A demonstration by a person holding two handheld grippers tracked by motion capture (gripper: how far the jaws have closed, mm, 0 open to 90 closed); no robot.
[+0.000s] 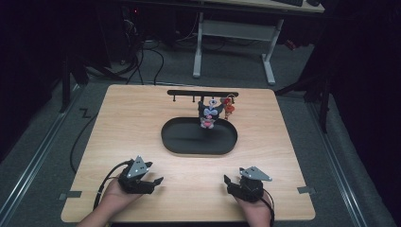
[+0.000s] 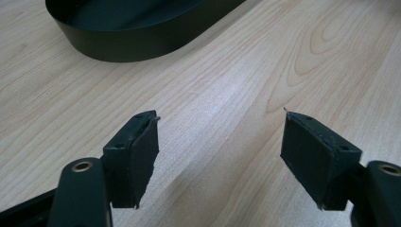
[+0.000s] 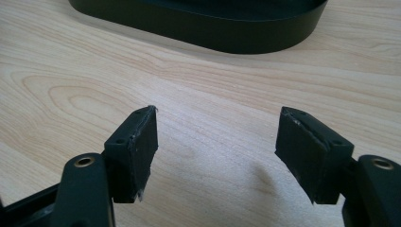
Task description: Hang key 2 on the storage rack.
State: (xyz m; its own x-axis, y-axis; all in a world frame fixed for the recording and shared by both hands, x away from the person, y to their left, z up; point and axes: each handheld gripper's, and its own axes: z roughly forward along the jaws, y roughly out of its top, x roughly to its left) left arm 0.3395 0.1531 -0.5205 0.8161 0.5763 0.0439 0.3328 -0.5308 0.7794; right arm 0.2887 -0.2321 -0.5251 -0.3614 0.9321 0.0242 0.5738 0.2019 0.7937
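A black oval tray lies in the middle of the wooden table. Behind it a black rack carries a dark plush keychain and a small orange-red charm, both hanging over the tray's far rim. My left gripper rests low near the table's front left, open, with bare wood between its pads. My right gripper sits near the front right, open as well, nothing between its pads. Each gripper view has the tray's wall ahead.
Bare wood lies between the two grippers and the tray. Small tape marks sit at the table's front corners. Beyond the table stand a white desk frame and cables on the floor.
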